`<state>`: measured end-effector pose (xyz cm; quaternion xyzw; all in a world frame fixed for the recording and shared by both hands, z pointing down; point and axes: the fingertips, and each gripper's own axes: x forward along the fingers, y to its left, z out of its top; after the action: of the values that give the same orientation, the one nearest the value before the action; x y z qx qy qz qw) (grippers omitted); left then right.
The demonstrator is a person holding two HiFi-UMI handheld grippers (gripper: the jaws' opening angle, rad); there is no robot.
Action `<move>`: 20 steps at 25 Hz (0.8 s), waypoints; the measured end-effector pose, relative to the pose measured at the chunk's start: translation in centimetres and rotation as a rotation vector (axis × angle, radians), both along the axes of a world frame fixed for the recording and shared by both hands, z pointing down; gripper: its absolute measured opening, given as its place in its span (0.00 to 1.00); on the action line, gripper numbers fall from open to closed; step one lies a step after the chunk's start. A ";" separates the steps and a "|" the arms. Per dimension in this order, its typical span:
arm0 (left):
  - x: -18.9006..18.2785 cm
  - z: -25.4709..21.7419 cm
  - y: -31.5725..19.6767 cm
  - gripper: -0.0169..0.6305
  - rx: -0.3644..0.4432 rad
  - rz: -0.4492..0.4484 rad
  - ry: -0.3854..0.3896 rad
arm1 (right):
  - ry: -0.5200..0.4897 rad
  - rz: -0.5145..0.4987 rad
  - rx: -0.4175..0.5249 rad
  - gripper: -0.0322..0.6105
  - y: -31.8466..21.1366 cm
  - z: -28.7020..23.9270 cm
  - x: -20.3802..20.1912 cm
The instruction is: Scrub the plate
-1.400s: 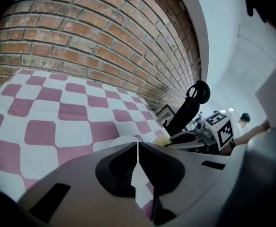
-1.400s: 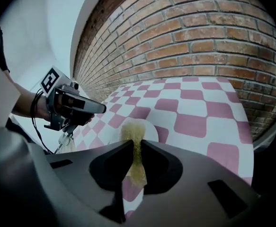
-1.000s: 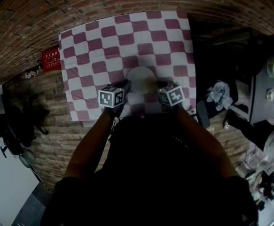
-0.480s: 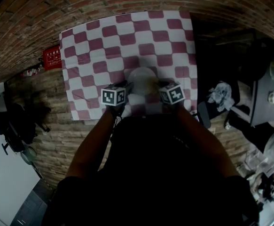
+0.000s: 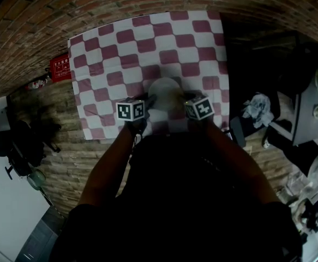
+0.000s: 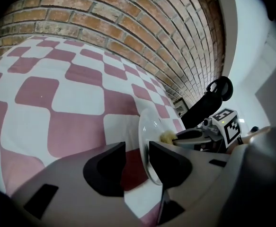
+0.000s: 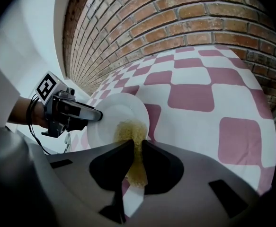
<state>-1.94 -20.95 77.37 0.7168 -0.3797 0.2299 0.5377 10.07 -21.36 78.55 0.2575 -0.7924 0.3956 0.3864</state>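
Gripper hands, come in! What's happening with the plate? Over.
Left gripper just opened its jaws, plate rim between them. Right gripper shut on sponge, sponge on plate. Nothing in the way.

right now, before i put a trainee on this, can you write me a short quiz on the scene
1. True or false: the right gripper is clamped on a blue cloth.
2. The plate rests on: A) bare wood B) a checked cloth C) a metal tray.
3. Which gripper has its jaws apart?

Key
1. False: it is shut on a yellowish sponge that touches the plate.
2. B.
3. The left gripper: its jaws have just been opening, and the plate's rim shows in the gap, unclamped.
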 end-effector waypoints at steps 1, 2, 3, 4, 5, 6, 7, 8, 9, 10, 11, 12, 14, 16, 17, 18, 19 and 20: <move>0.2 -0.1 0.0 0.28 0.001 -0.001 0.015 | 0.000 -0.001 -0.001 0.13 0.0 -0.1 0.0; 0.5 -0.2 0.0 0.28 0.000 0.000 0.031 | 0.002 -0.004 -0.004 0.13 0.0 -0.1 0.0; 0.8 -0.3 0.0 0.28 0.000 0.004 0.044 | 0.003 -0.007 -0.006 0.13 0.1 -0.2 0.0; 1.1 -0.3 0.1 0.28 0.001 0.010 0.051 | 0.002 -0.010 -0.006 0.13 0.0 -0.3 0.0; 1.4 -0.4 0.2 0.27 0.005 0.018 0.053 | 0.001 -0.012 -0.004 0.13 0.0 -0.2 0.0; 1.5 -0.5 0.2 0.26 0.009 0.024 0.053 | 0.001 -0.012 0.001 0.13 0.0 0.0 0.1; 1.7 -0.5 0.2 0.23 0.014 0.025 0.053 | 0.004 -0.011 0.005 0.13 0.0 0.2 0.2; 1.7 -0.6 0.2 0.20 0.018 0.022 0.052 | 0.009 -0.011 0.007 0.13 0.0 0.2 0.3; 1.7 -0.6 0.3 0.18 0.019 0.016 0.053 | 0.012 -0.011 0.004 0.13 0.0 0.1 0.3; 1.6 -0.6 0.3 0.14 0.018 0.008 0.056 | 0.012 -0.013 0.001 0.13 0.1 -0.2 0.2; 1.5 -0.7 0.3 0.12 0.015 -0.002 0.064 | 0.011 -0.014 0.000 0.13 0.1 -0.5 0.1; 1.4 -0.8 0.3 0.12 0.013 -0.013 0.077 | 0.009 -0.015 0.001 0.13 0.1 -0.6 0.0; 1.5 -1.2 0.2 0.09 0.011 -0.037 0.112 | 0.006 -0.013 0.004 0.13 0.1 -0.7 -0.1; 1.7 -1.7 0.0 0.08 0.016 -0.059 0.146 | 0.007 -0.012 0.006 0.13 0.2 -0.6 0.1; 1.8 -2.0 -0.1 0.08 0.019 -0.071 0.167 | 0.009 -0.011 0.005 0.13 0.2 -0.3 0.2; 1.9 -2.4 -0.2 0.08 0.019 -0.087 0.192 | 0.012 -0.009 0.002 0.13 0.3 0.0 0.4; 1.9 -2.7 -0.3 0.08 0.017 -0.104 0.220 | 0.011 -0.005 -0.001 0.13 0.3 0.2 0.6; 2.0 -2.9 -0.3 0.08 0.013 -0.120 0.245 | 0.009 0.001 0.000 0.13 0.3 0.2 0.6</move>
<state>0.07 -21.27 74.46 0.7189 -0.3549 0.1054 0.5883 10.65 -21.08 78.74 0.2598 -0.7904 0.3948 0.3898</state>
